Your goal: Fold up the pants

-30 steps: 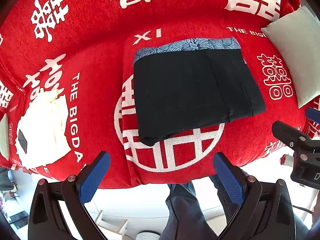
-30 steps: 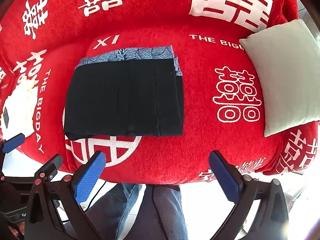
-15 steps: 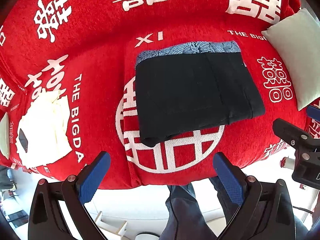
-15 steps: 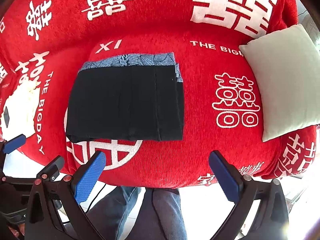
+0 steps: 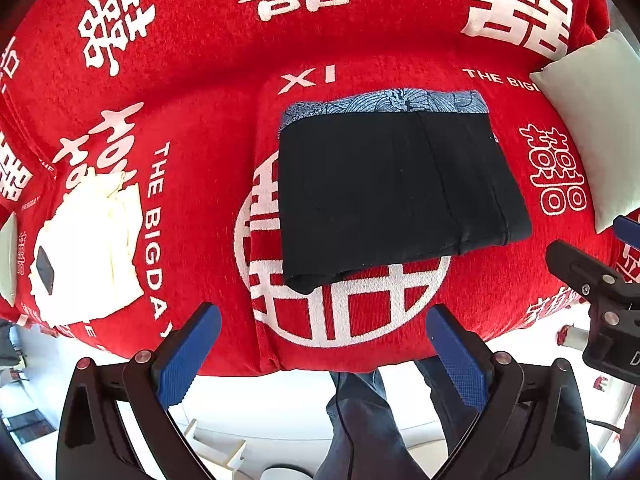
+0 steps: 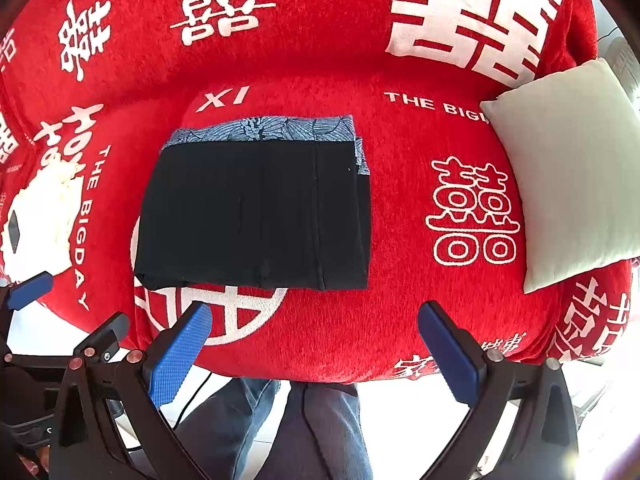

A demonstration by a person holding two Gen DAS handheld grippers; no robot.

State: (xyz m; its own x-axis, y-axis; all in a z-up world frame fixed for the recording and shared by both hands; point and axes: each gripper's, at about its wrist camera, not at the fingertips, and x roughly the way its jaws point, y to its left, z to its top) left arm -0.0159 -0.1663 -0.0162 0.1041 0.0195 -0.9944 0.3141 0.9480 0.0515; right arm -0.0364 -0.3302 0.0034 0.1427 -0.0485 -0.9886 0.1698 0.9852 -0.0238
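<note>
- Both grippers are spread wide with nothing between their blue pads: the left gripper (image 5: pixel 323 350) and the right gripper (image 6: pixel 314 344) each hang off the near edge of the sofa seat, short of the pants and not touching them.
- Black pants (image 5: pixel 396 192) lie folded into a compact, roughly rectangular bundle on the middle of the red sofa cover (image 5: pixel 208 92), over a large white circular emblem (image 5: pixel 340 308) printed on the seat.
- Along the far edge of the pants a strip of blue patterned fabric (image 5: pixel 386 102) shows from under the black layer; in the right wrist view it also peeks out at the pants' far right corner.
- At the near left corner of the pants the layers look slightly bunched and rounded rather than flat.
- Left of the pants, well apart from them, a pale cream cloth (image 5: pixel 86 248) lies crumpled near the seat's edge, with a small dark diamond-shaped patch on it.
- Right of the pants, well apart, a light grey-green cushion (image 6: pixel 568 168) leans at the end of the sofa.
- White "XI" lettering (image 5: pixel 308 78) sits on the cover just beyond the pants' far edge.
- Nearer than the pants, below the seat's front edge, the person's legs in blue jeans (image 6: pixel 288 428) stand on a pale floor.
- From the left wrist camera, part of the right gripper's black frame shows to the right of the pants, past the seat's edge.
</note>
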